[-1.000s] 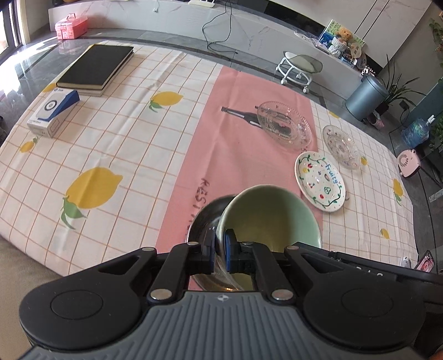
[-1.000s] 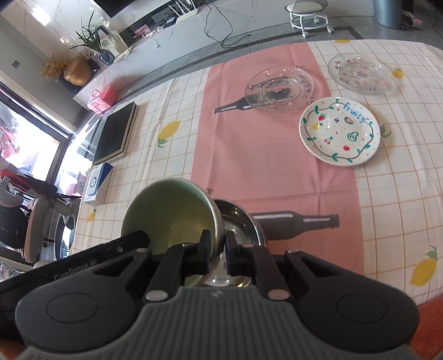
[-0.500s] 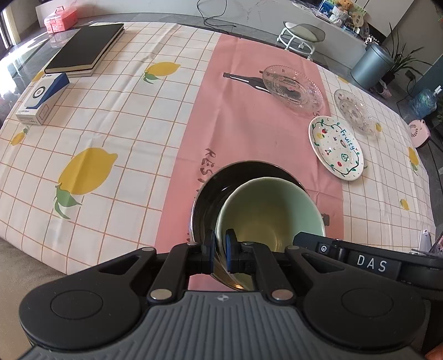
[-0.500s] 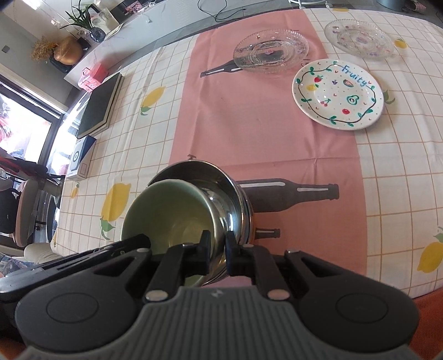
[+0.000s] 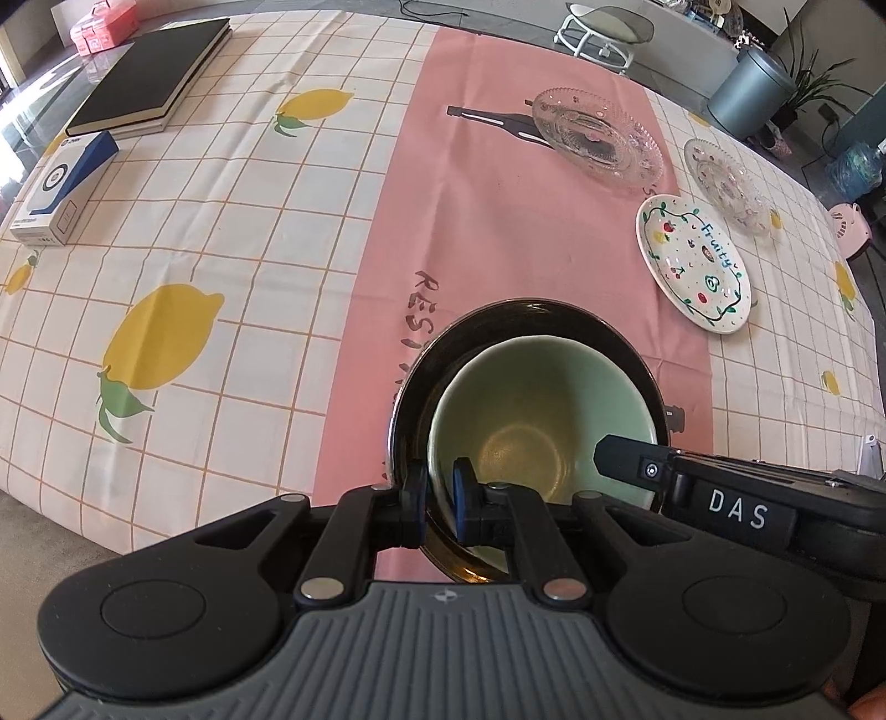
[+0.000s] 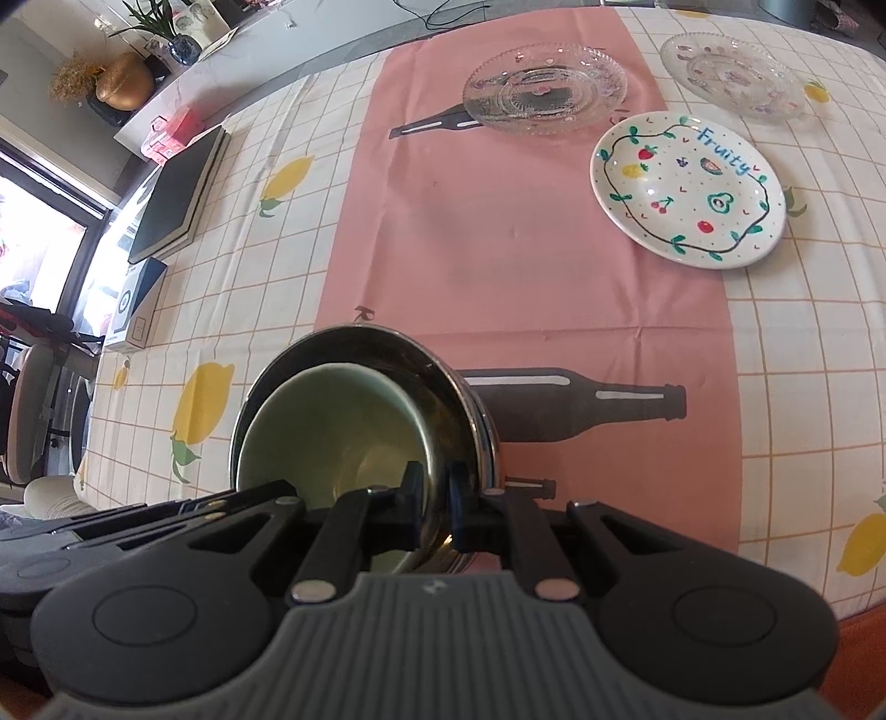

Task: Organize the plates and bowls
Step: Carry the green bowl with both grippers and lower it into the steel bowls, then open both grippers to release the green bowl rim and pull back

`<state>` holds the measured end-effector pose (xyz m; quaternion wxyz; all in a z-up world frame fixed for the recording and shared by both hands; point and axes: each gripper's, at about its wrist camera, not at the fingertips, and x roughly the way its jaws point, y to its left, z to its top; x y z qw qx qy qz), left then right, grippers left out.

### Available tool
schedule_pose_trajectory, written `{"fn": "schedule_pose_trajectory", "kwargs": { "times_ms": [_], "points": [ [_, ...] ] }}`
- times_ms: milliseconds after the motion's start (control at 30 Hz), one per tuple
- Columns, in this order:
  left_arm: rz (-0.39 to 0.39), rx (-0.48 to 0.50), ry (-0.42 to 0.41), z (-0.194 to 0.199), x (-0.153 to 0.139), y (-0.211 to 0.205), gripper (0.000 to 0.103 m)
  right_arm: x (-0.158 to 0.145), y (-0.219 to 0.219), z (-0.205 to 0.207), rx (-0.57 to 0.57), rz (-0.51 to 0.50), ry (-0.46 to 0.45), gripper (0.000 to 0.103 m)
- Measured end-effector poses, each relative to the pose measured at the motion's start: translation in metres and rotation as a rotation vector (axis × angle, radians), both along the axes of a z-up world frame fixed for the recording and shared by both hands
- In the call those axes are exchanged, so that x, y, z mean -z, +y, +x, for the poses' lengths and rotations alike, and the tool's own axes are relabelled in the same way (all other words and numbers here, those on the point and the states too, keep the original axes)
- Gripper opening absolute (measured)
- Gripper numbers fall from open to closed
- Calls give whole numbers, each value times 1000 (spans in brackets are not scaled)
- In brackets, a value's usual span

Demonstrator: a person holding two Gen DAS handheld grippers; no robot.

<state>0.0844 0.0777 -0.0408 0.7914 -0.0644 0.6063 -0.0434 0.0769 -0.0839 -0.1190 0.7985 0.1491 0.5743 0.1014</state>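
A pale green bowl (image 5: 526, 399) (image 6: 332, 432) sits inside a larger steel bowl (image 5: 531, 310) (image 6: 387, 338) on the pink strip of the tablecloth, leaning toward the steel bowl's right wall. My left gripper (image 5: 438, 490) is shut on the green bowl's near-left rim. My right gripper (image 6: 436, 490) is shut on its opposite rim, and that tool's housing (image 5: 731, 509) reaches in from the right. Farther back lie a white "Fruity" plate (image 5: 692, 271) (image 6: 689, 188) and two clear glass plates (image 5: 595, 138) (image 5: 725, 183).
A black book (image 5: 149, 72) and a blue-and-white box (image 5: 61, 188) lie at the far left of the table. A pink case (image 5: 105, 27) stands behind them. The table's front edge runs just below the bowls. A stool and a bin stand on the floor beyond.
Both grippers have come down with the green bowl, which hung tilted above the steel bowl and now rests inside it. The plates have not moved.
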Motion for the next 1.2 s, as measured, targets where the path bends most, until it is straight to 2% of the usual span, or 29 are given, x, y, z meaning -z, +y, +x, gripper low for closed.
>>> {"fn": "schedule_pose_trajectory", "kwargs": {
  "times_ms": [100, 433, 767, 900, 967, 1200],
  "points": [
    [-6, 0, 6, 2, -3, 1, 11, -1, 2, 3, -8, -26, -6, 7],
    [-12, 15, -46, 4, -19, 2, 12, -3, 6, 5, -24, -67, -6, 7],
    [-27, 12, -101, -2, -32, 4, 13, -23, 5, 2, -40, -83, -72, 11],
    [-36, 21, -142, -6, -40, 1, 17, -35, 3, -2, -44, -65, -123, 22],
    [-39, 28, -164, -8, -44, -1, 18, -42, 1, -4, -45, -52, -146, 24],
    [-74, 47, -282, -23, -62, -8, 33, -59, -15, -13, -31, -6, -215, 32]
  ]
}}
